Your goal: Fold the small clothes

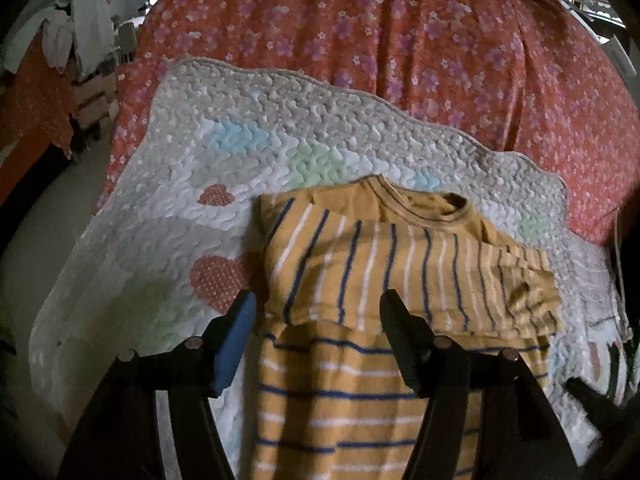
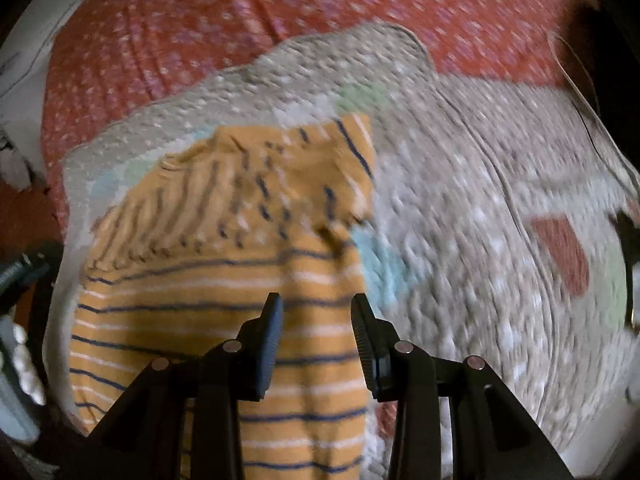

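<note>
Red floral sheet (image 1: 400,32) covered the bed, and over it lay a white quilt (image 1: 240,128) stitched with pink hearts and pale blue and green patches. On the quilt rested the shirt (image 1: 360,264), mustard yellow with navy and white stripes. Its collar (image 1: 424,204) pointed toward the far side of the bed, and both sleeves sat folded across the chest, so their stripes ran crosswise to those on the lower body. The left edge of the shirt lay just beside the larger heart (image 1: 218,278).

Left gripper (image 1: 318,340) hovered over the lower body of the shirt, near the hem of the folded sleeve, its fingers spread wide with nothing between them. Right gripper (image 2: 316,344) hung above the right part of the shirt (image 2: 224,280), its fingers also parted and empty. That view was smeared with motion blur, so finer detail of the quilt (image 2: 480,200) and sheet (image 2: 240,12) could not be made out.

At the far left of the left wrist view, pale clothes (image 1: 76,28) were heaped beyond the bed.
</note>
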{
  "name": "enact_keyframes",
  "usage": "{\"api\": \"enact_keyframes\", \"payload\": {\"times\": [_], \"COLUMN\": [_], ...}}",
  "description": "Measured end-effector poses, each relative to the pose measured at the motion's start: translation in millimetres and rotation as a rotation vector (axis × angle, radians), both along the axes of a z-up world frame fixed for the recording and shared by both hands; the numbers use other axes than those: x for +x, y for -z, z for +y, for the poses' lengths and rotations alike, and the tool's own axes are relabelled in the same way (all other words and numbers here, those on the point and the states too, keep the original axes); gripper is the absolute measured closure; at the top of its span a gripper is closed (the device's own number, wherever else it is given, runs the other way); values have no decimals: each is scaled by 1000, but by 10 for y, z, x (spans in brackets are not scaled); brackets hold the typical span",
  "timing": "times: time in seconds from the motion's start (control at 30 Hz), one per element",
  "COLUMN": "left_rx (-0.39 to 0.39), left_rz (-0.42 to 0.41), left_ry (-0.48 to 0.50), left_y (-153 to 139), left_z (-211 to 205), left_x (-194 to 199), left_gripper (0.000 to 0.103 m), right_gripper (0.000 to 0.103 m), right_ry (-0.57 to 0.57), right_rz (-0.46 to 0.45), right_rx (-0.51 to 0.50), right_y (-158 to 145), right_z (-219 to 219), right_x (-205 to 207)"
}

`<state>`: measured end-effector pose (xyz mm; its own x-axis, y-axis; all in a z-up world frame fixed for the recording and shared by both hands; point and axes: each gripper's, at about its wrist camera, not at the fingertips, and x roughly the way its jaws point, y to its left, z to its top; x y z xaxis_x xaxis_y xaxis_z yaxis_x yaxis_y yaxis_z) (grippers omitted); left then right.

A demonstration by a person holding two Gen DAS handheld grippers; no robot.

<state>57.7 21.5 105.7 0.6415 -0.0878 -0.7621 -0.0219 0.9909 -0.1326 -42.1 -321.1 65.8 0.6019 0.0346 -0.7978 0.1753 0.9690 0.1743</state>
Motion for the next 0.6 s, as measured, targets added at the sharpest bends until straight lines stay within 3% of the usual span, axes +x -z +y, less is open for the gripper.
{"api": "enact_keyframes", "payload": {"times": [0.07, 0.23, 0.33, 0.43, 0.6], "left_rx": [2, -3, 1, 1, -15], "left_rz": [28, 60, 75, 109, 186], "left_ry": [0, 15, 16, 6, -17], "left_y": [84, 177, 233, 340, 567], "left_z": [-10, -77, -113, -128, -124], "left_x": [68, 182, 235, 291, 396], "left_gripper": [40, 40, 40, 40, 40], "right_gripper": [60, 60, 60, 59, 59], "right_ry": [-37, -108, -195, -251, -279], "right_rz": [15, 5, -18, 18, 43], "right_rx": [18, 104, 92, 97, 88], "right_y": [-47, 53, 181, 358, 500], "right_z": [94, 405, 603, 736, 730], "right_x": [220, 683, 747, 828, 940]}}
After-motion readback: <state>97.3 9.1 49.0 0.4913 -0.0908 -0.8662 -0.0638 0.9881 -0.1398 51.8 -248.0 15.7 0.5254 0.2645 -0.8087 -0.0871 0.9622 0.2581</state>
